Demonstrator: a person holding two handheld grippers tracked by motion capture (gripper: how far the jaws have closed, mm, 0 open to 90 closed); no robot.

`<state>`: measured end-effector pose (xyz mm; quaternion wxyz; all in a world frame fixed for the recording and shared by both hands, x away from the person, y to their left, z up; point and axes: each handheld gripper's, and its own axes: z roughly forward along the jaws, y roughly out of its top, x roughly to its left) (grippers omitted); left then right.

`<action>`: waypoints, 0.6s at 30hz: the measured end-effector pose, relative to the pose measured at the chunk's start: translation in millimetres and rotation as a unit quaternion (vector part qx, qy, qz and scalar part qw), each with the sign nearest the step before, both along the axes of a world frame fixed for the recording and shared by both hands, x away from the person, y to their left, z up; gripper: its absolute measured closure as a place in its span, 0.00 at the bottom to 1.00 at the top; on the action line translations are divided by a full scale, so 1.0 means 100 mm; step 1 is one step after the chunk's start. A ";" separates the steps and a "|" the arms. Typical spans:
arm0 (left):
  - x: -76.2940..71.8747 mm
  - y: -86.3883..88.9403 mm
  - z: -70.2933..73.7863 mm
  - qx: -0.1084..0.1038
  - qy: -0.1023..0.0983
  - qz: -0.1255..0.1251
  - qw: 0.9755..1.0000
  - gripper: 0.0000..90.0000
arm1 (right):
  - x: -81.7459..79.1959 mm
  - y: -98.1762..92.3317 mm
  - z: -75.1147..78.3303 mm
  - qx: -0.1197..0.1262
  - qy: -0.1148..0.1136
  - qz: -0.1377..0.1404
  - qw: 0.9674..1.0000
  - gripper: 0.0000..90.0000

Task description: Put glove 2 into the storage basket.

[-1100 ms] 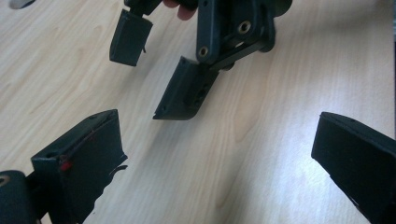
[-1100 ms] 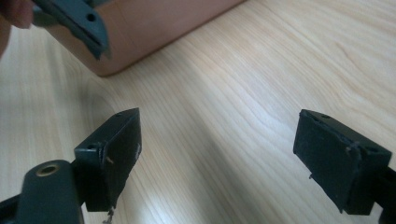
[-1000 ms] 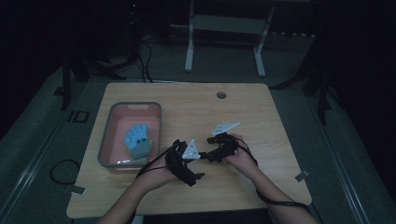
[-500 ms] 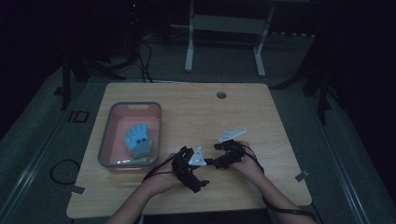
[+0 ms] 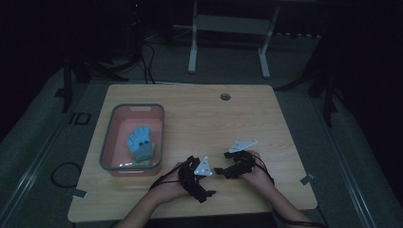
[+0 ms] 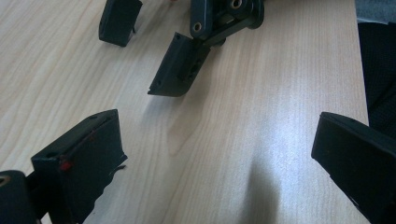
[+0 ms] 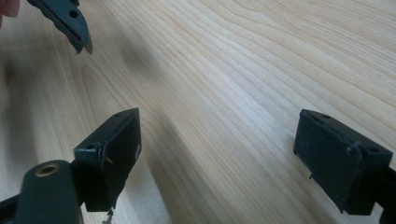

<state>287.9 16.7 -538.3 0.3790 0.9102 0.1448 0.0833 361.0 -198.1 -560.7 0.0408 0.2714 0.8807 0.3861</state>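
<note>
We hold the left tool (image 5: 202,183) and the right tool (image 5: 227,170) low over the near part of the bench (image 5: 204,118), close together and facing each other. Neither grips anything, and both have their jaws spread wide, with bare wood between them.

The nearest things lie in the pink bin (image 5: 110,142), which sits off to the far side of the left tool, away from the right one. Inside it we see a blue glove (image 5: 139,141) lying flat on something greyish; what that is we cannot tell in the dim light. The glove is well apart from both tools, and the bin wall stands between it and the left tool.

In the left gripper view, the left tool (image 6: 215,154) looks along the bench grain, and the right tool (image 6: 144,51) shows ahead of it with its two black jaws parted, one of them tilted toward the wood. In the right gripper view, the right tool (image 7: 217,149) hangs over pale wood, and a black edge of the left tool (image 7: 65,18) enters at the upper corner.

The high view alone gives the bin, the glove and a small round hole (image 5: 225,97) in the bench beyond the right tool.
</note>
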 end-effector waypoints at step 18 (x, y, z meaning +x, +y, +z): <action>-0.06 -0.06 -0.10 -0.021 -0.017 -0.007 1.000 0.03 | -0.16 -0.20 0.01 0.030 -0.037 0.001 0.999 0.16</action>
